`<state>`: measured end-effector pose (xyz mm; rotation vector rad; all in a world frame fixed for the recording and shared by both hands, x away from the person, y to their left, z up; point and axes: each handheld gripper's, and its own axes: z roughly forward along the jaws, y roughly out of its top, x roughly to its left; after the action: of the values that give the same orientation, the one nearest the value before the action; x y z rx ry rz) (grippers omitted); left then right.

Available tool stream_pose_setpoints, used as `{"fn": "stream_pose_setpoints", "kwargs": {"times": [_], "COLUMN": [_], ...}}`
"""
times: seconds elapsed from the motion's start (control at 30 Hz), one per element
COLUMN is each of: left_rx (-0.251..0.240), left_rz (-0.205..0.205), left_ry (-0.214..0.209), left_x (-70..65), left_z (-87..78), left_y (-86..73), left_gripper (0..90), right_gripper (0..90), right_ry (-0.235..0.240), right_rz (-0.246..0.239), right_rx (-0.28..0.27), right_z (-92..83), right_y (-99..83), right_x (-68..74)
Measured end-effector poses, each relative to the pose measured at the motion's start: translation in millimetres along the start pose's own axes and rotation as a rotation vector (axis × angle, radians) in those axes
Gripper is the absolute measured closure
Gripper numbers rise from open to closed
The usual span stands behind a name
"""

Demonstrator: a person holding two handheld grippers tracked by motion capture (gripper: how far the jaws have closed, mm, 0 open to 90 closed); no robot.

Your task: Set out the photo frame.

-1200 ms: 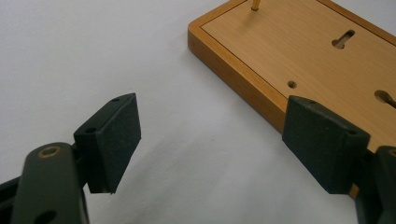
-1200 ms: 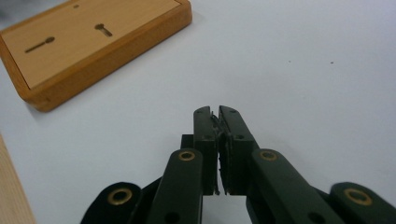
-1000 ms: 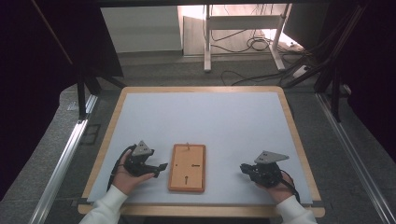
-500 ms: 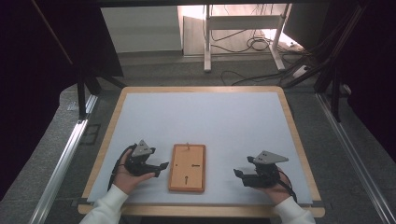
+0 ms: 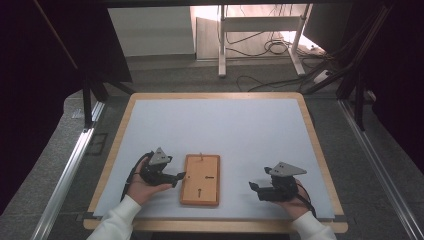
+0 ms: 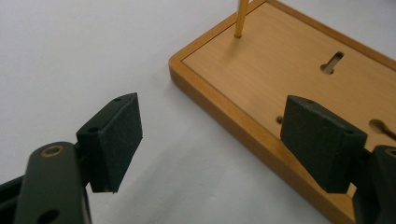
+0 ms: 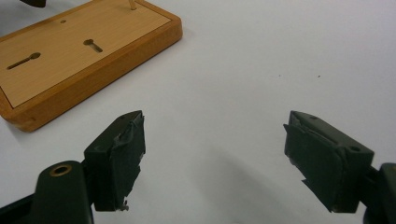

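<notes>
High view: wooden board lies near table's front edge, between my left gripper and right gripper.

Left gripper view: my jaws spread, astride board's edge; brass pin upright.

Right gripper view: jaws just opening, nothing between; board well apart.

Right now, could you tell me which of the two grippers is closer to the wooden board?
The left gripper: its open jaws reach the wooden board's left edge. The right gripper, also open, sits apart on the bare white mat.
</notes>
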<state>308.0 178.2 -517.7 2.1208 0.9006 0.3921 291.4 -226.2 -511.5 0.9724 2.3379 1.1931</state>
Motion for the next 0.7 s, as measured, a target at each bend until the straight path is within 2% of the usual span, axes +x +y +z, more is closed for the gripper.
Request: {"fn": "stream_pose_setpoints", "kwargs": {"times": [0.07,0.17,0.27,0.4,0.47,0.7], "left_rx": [-0.01,-0.014,-0.01,-0.001,0.002,0.009], "left_rz": [0.002,0.014,0.015,0.04,0.036,0.048], "left_ry": [-0.005,0.013,-0.007,-0.022,-0.036,-0.053], "left_x": [-0.6,-2.9,-2.7,-3.0,-3.2,-7.4], "left_z": [0.6,4.4,9.0,14.7,18.1,25.9], "left_y": [2.5,6.7,12.5,21.7,25.3,38.1], "left_gripper": [21.0,23.9,23.6,23.2,23.2,24.2], "right_gripper": [20.3,20.1,19.9,19.9,20.0,20.0], "right_ry": [-0.001,0.005,0.009,0.008,0.007,0.001], "right_rz": [-0.002,-0.006,-0.012,-0.011,-0.013,-0.024], "right_rx": [0.001,0.007,0.008,0.013,0.015,0.022], "right_z": [0.3,2.3,3.2,3.8,3.9,5.0], "right_y": [-0.7,-0.7,0.0,-0.3,-0.5,-1.0], "right_x": [-0.2,0.4,2.0,2.7,2.7,3.4]}}
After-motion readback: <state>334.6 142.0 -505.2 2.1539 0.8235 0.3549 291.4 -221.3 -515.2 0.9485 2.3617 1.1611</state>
